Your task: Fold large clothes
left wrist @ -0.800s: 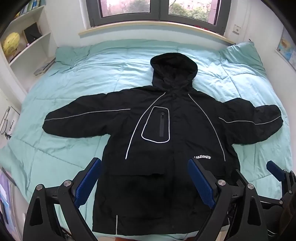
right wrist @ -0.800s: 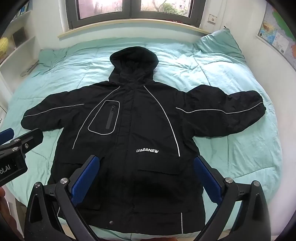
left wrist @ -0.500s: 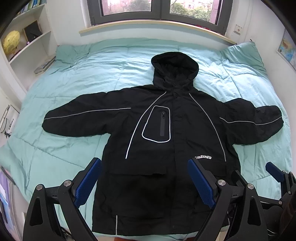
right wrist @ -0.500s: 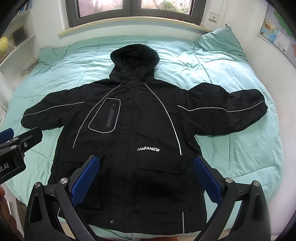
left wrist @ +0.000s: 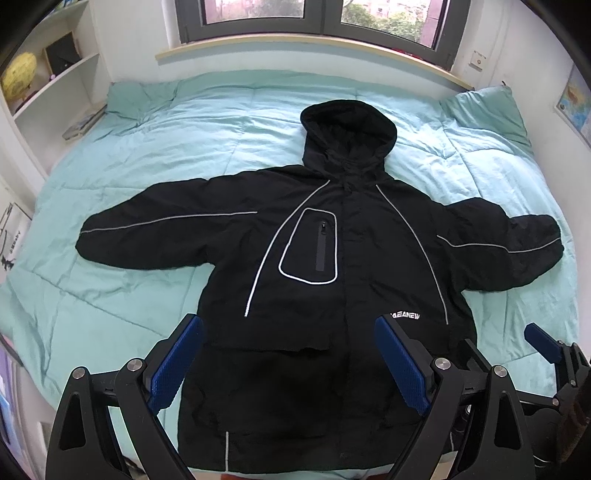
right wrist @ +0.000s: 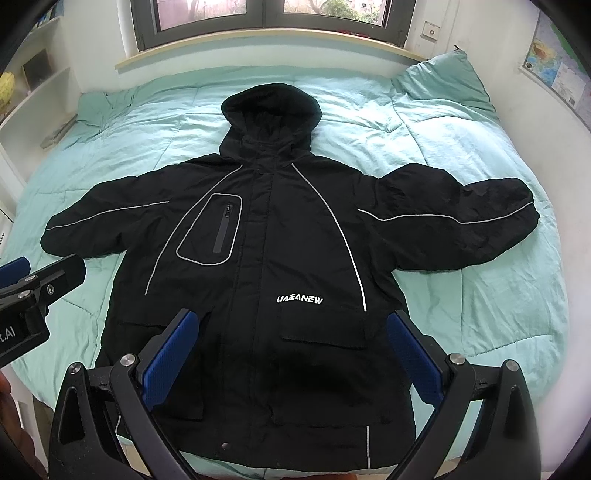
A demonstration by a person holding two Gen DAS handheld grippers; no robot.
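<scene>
A black hooded jacket [left wrist: 332, 266] [right wrist: 280, 258] with thin silver piping lies flat, front up, on a mint green quilt [left wrist: 166, 155] [right wrist: 461, 155]. Both sleeves are spread out sideways and the hood points toward the window. My left gripper [left wrist: 288, 363] hovers open above the jacket's lower left part, its blue pads wide apart with nothing between them. My right gripper [right wrist: 295, 356] hovers open above the lower right pocket, also holding nothing. Part of the right gripper shows at the right edge of the left wrist view, and part of the left gripper at the left edge of the right wrist view.
A pillow [right wrist: 439, 81] in the same green sits at the bed's far right corner. White shelves [left wrist: 55, 92] with a yellow globe [left wrist: 18, 74] stand left of the bed. A window [left wrist: 314, 18] runs behind the bed, and a map [right wrist: 554, 66] hangs on the right wall.
Both views have shifted slightly, so the jacket sits a little lower and farther left in frame. The jacket itself has not moved and both grippers stay open.
</scene>
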